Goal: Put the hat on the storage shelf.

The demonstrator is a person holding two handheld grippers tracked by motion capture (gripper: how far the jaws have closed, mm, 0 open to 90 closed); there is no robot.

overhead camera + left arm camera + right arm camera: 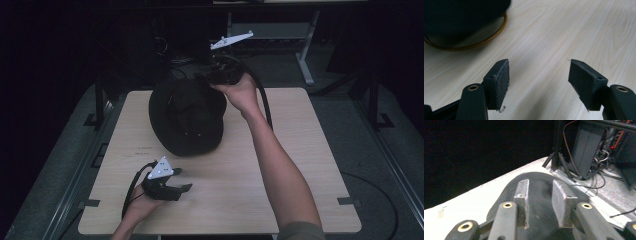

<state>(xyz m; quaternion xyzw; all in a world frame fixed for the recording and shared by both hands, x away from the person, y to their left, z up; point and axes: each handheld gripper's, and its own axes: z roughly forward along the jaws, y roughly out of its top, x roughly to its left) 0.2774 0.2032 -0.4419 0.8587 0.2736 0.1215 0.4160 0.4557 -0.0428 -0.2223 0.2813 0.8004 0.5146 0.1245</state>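
A black brimmed hat point(187, 117) lies on the light wooden table point(280, 165), toward its far middle. My right gripper point(207, 75) hovers at the hat's far edge, a hand holding it from the right. In the right gripper view its jaws point(540, 195) stand a little apart over the dark brim point(506, 187), with nothing pinched between the pads. My left gripper point(181, 179) sits low near the table's front left, pointing right. Its pads point(539, 80) are wide apart over bare wood, and the hat's edge point(461, 15) with a brown rim lies farther off.
Behind the table's far edge are a dark box with tangled cables point(586, 152) and a metal stand leg point(305, 60). Grey floor surrounds the table on both sides. Bare wood stretches across the table's front and right point(300, 190).
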